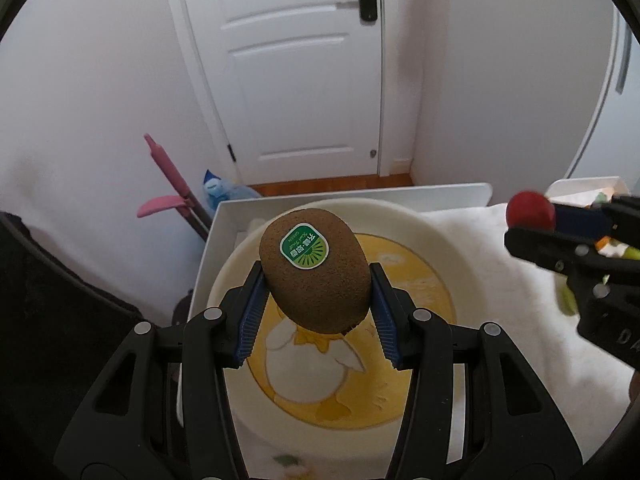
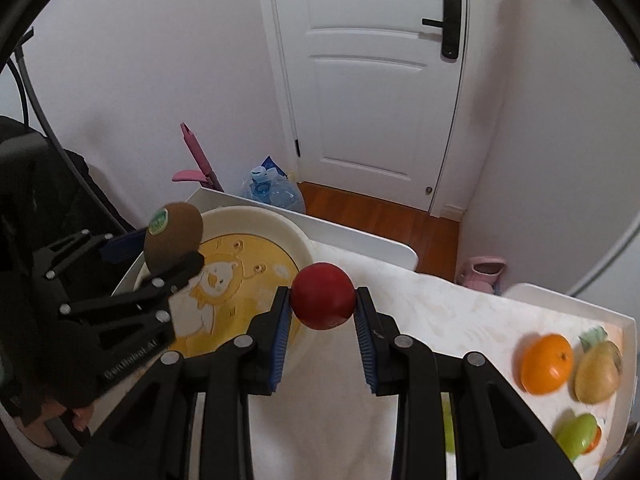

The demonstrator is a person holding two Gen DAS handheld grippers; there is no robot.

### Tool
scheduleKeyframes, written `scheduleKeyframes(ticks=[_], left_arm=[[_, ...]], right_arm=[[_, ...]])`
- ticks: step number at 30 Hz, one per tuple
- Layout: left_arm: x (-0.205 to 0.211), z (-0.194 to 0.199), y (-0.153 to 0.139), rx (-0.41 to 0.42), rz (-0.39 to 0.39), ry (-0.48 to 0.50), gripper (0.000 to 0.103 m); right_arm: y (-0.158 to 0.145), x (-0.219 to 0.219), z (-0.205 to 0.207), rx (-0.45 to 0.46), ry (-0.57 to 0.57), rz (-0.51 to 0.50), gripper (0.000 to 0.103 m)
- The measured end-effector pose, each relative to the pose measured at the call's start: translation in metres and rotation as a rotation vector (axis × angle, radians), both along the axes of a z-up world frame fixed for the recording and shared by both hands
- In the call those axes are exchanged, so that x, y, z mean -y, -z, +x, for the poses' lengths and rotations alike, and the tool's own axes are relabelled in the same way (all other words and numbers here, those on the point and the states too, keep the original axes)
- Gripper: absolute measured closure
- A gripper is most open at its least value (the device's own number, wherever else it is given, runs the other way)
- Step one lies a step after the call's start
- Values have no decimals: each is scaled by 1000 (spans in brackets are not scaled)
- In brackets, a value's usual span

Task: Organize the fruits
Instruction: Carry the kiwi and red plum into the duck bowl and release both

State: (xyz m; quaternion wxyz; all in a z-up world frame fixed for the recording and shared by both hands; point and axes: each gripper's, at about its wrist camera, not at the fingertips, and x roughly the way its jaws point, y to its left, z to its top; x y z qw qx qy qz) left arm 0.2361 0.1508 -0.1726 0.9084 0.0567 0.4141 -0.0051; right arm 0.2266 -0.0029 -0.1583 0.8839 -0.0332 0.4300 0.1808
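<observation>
— Fuzzy brown kiwi (image 1: 316,270), what's on its sticker?
— A green label reading "GREEN" beside Chinese characters I can't make out. The left hand-held gripper (image 1: 316,308) pinches it above the cream round basin with a yellow cartoon print (image 1: 460,248).
— And the right hand-held gripper (image 2: 322,312)?
— Clamped on a smooth red round fruit (image 2: 322,301) over the white cloth-covered tabletop (image 2: 440,312). White panelled door (image 2: 368,80) and wooden floor (image 2: 384,216) behind.

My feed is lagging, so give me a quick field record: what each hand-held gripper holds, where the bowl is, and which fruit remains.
left hand-held gripper: shut on kiwi, above bowl
right hand-held gripper: shut on red fruit, just right of the bowl rim
bowl contents: no fruit visible
remaining fruit: orange, pear, green fruit, in tray at right
</observation>
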Motion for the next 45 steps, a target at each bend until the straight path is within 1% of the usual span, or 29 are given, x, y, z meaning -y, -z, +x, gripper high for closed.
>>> scheduleKeyframes(ticks=[6,8,14,17,18,19,21,23,27,31,36,39,45], left_arm=[[-4,19,27,-58,10,13,50],[-6,24,33,-67,6,15,50],[-8,34,36,-63,8,21,49],[-15,32,36,-76,-29,16,49],[-16,30,35,-78,-34,15,42],[-17,28,35,-78,-36,15,22],[-20,21,29,-55,-34,8,0],[-23,12,21,-30,-46,7,0],[-31,0,14,-42,-52,-14,0],[-37,-13,9,-51,-57,-25,0],[-42,-30,2,-42,-43,-31,0],[-47,-38,0,-38,-37,-40,0],[-54,-50,-1,-29,-45,-36,0]], right_arm=[[9,-9,19,-23,-2,1,74],[13,-10,22,-34,-3,-3,74],[21,-8,25,-54,4,-11,74],[23,-9,28,-62,12,-14,74],[23,-9,29,-64,13,-14,74],[23,-9,30,-67,13,-14,74],[21,-10,29,-67,11,-15,74],[18,-12,29,-64,6,-17,74],[13,-16,30,-60,-21,-11,74],[14,-23,31,-74,-83,-3,74],[25,-45,34,-82,-204,-30,74],[33,-58,37,-85,-249,-42,74],[48,-74,42,-53,-283,-71,74]])
